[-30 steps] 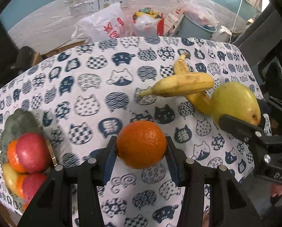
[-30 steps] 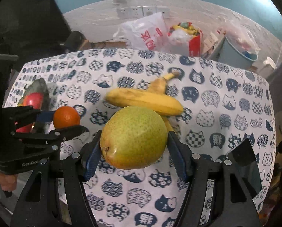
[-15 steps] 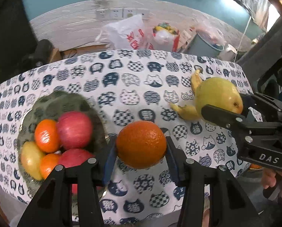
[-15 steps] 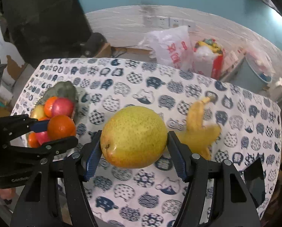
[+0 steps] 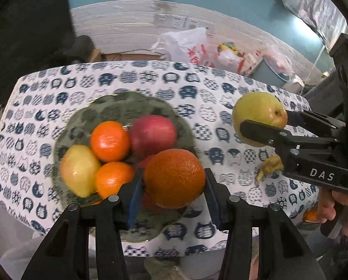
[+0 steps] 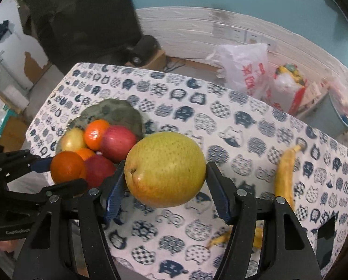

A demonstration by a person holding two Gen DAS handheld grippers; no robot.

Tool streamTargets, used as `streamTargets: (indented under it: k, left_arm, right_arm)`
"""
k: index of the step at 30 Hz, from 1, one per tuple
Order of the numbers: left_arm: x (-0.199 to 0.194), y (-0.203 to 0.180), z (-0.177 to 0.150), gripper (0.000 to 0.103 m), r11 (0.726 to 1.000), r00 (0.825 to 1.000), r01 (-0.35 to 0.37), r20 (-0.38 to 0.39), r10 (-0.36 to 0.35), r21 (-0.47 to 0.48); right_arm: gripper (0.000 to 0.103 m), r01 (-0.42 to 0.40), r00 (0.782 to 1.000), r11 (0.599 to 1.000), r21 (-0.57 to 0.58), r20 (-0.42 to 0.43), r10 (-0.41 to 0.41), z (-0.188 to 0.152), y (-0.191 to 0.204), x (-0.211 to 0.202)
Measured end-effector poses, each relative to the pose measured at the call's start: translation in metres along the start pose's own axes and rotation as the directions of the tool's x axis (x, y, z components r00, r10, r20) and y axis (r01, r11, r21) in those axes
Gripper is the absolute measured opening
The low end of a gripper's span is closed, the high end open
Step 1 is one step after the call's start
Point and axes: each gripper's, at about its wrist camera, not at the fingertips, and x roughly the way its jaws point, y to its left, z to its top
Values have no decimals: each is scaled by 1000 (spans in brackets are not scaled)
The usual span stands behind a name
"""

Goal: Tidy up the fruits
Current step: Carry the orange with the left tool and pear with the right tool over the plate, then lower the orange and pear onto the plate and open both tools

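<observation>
While 5 fruits sit on the green plate (image 5: 127,107), the left gripper (image 5: 174,182) grasps an orange (image 5: 174,177) above it, the right gripper (image 6: 164,182) clamps a pear (image 6: 164,168) nearby, and bananas (image 6: 284,177) remain on the tablecloth (image 6: 244,140).

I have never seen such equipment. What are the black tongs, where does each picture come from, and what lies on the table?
They are two handheld grippers; a person squeezes one in each hand. Each carries a camera looking along its fingers, so each picture comes from one gripper. The left gripper holds an orange above a green plate already carrying apples and oranges. The right gripper holds a pear. Bananas lie on the cat-patterned tablecloth.
</observation>
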Motion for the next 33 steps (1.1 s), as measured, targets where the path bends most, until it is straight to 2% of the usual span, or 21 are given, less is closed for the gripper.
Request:
streamTargets:
  k: [8,19,27,33]
  left_arm:
    - [-3,47,-7,50,996,1000,-22,-4,22,-84]
    - [7,88,-22,50,987,998,-50,-52,43,-150]
    - [23,103,-33,50,984,993,-68,-107,51,-166]
    - [29,112,-34,52,981,992,-73,-115,52,-182]
  right_arm:
    - [65,-39,999,998,-58,-17,38,14,42,19]
    - [65,-101,994,990,-100,-59,96,30,86,46]
    - [65,-132,989,984,-123,-89,121,39,113,66]
    - [65,-143,985,981,-132,-116,128,40,127,82]
